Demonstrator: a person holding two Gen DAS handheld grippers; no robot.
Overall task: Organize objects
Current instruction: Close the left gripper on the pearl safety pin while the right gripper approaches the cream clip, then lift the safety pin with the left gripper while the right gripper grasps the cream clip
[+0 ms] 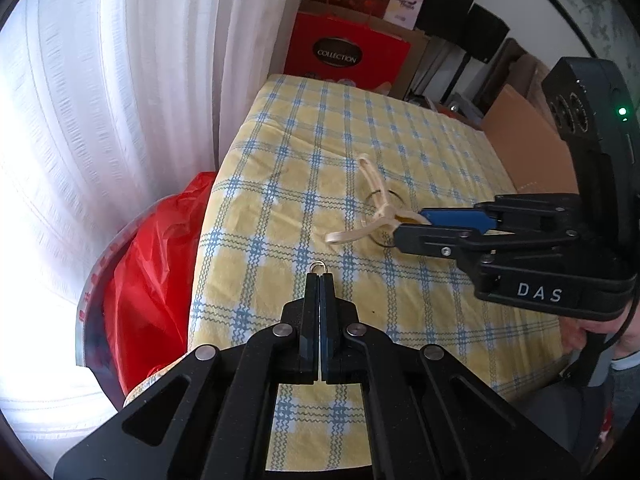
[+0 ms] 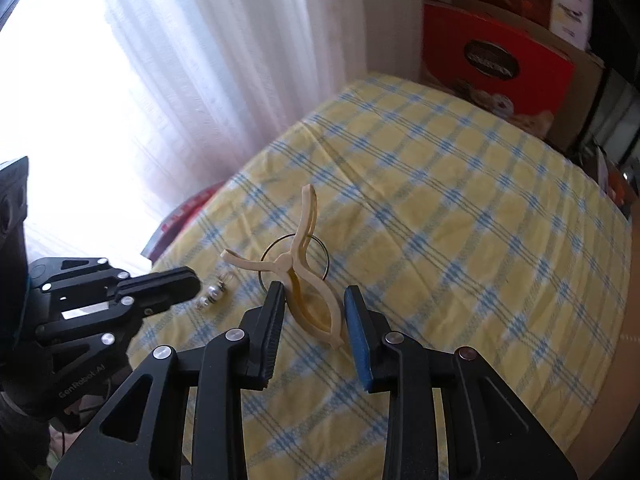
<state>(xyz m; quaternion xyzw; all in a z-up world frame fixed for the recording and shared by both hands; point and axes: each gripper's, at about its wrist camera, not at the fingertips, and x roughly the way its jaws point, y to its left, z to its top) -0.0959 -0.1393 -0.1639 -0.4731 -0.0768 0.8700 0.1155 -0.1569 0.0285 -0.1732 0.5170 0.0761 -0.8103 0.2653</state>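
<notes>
Mid-frame, a clip (image 2: 308, 280) is being gripped by the right gripper (image 2: 314, 312) and a small ring (image 1: 319, 266) pinched by the left gripper (image 1: 319, 276); sorting is seemingly just beginning.

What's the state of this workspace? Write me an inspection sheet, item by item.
Surface: yellow-and-blue checked cloth, lying flat.
Job's things: cream peg lying across a thin dark ring; small metal piece.
Clutter: nothing seen.
Grippers: left claw shut, metal piece at its tips; right claw straddles the peg's handles, contact unclear.
Cables: dark cable below the right claw's body.
Surroundings: white curtain, red box, red bag.
</notes>
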